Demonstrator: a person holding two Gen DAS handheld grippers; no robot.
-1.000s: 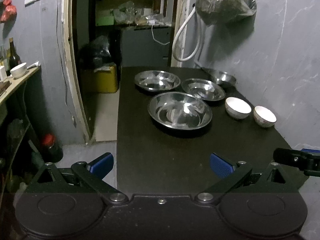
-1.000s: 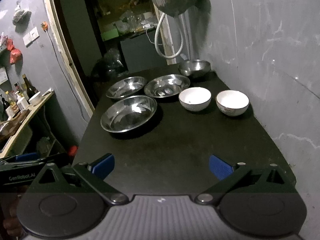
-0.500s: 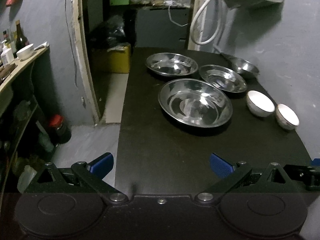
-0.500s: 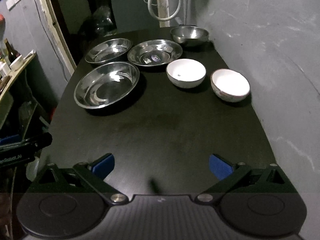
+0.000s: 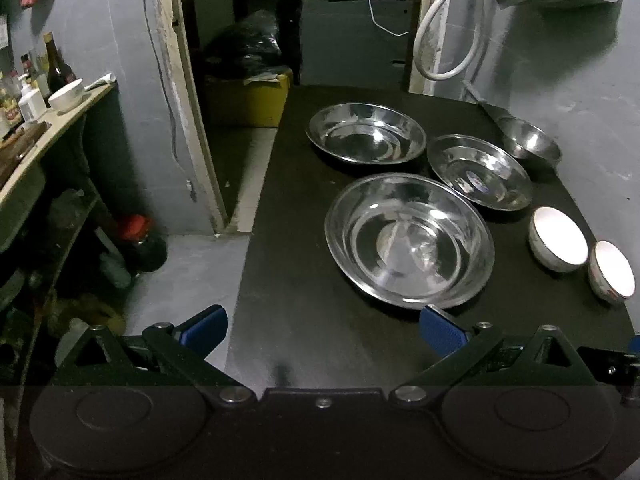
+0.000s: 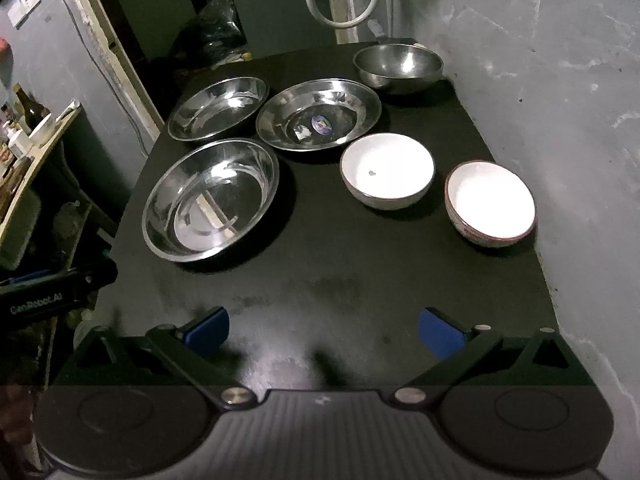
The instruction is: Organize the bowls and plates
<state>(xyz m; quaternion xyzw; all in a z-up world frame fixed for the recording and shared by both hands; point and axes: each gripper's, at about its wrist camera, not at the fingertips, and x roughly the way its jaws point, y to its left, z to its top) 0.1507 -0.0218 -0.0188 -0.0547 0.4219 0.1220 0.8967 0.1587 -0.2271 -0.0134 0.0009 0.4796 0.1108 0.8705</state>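
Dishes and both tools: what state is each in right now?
Large steel plate: upright, empty.
Far-left steel plate: upright, empty.
Stickered steel plate: upright, unstacked.
Steel bowl: upright, empty.
White bowls: upright, apart.
Left tool: open.
Right tool: open.

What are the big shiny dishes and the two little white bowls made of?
The big shiny dishes, like the nearest one, look like polished metal, probably stainless steel: they mirror the light. The two white bowls look like glazed ceramic: smooth, glossy white inside, no mirror reflections.
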